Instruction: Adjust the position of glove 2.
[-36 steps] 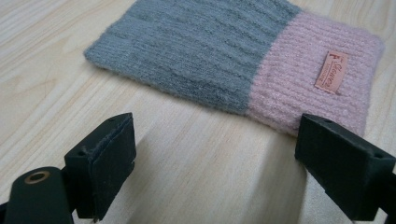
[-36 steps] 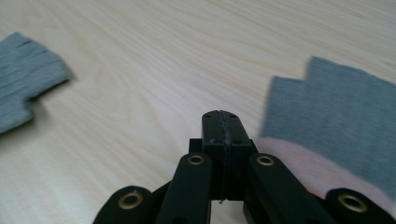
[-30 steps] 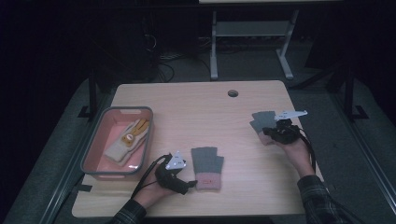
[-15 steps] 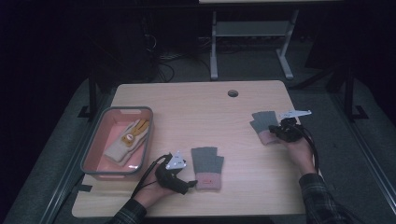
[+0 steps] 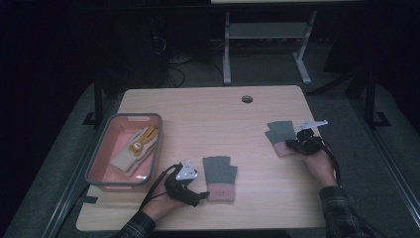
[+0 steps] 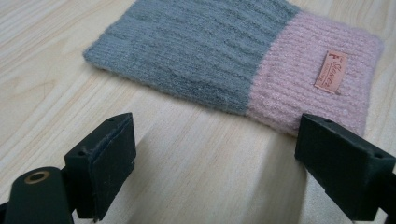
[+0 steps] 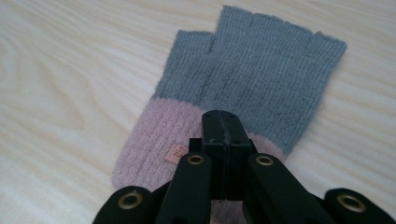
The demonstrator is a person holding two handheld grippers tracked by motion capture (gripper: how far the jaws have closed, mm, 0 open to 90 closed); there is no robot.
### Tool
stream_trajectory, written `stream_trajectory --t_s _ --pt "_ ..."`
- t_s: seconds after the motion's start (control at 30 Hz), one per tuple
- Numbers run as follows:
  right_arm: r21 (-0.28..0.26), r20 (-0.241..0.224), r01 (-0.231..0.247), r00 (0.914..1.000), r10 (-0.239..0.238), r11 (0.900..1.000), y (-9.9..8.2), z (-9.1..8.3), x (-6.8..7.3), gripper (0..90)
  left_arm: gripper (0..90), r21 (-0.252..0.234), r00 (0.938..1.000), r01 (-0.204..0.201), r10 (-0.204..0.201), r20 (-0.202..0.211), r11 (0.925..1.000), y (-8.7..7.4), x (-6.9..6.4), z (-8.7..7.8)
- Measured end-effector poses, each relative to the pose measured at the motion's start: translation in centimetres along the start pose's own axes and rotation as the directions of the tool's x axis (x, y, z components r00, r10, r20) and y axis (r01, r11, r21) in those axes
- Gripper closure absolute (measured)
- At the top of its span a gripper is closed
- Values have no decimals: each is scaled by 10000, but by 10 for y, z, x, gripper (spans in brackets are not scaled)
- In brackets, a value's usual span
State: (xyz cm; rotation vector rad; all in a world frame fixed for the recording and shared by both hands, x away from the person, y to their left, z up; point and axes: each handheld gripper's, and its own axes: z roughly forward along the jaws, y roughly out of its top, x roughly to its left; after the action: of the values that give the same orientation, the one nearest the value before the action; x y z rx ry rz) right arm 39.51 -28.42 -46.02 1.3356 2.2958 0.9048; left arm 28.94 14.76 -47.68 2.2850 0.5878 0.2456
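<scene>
Two grey-and-pink fingerless gloves on the surface, each with a small tan label, script unreadable, left tongs wide, right tongs pressed together above the far glove's pink cuff

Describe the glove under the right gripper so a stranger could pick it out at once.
On the wooden table, look to the right edge, far from the pink tray. There lies a fingerless glove, grey with a pink cuff. Unlike its twin at the front middle, it has the shut right gripper over its cuff.
</scene>
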Motion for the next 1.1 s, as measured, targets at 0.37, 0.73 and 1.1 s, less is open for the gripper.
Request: stream_trajectory --t_s 0.37,0.73,1.1 --pt "370 -445 539 9976 -523 9979 -6 -9 22 900 116 -46 10000 64 -64 45 10000 0 0 1" --pt "592 -1067 894 9908 -828 9942 -16 -20 47 900 116 -53 10000 49 -49 47 10000 0 0 1" --pt "721 -1676 1410 9776 -1274 9874 -27 -31 73 900 116 -82 10000 50 -49 34 10000 0 0 1"
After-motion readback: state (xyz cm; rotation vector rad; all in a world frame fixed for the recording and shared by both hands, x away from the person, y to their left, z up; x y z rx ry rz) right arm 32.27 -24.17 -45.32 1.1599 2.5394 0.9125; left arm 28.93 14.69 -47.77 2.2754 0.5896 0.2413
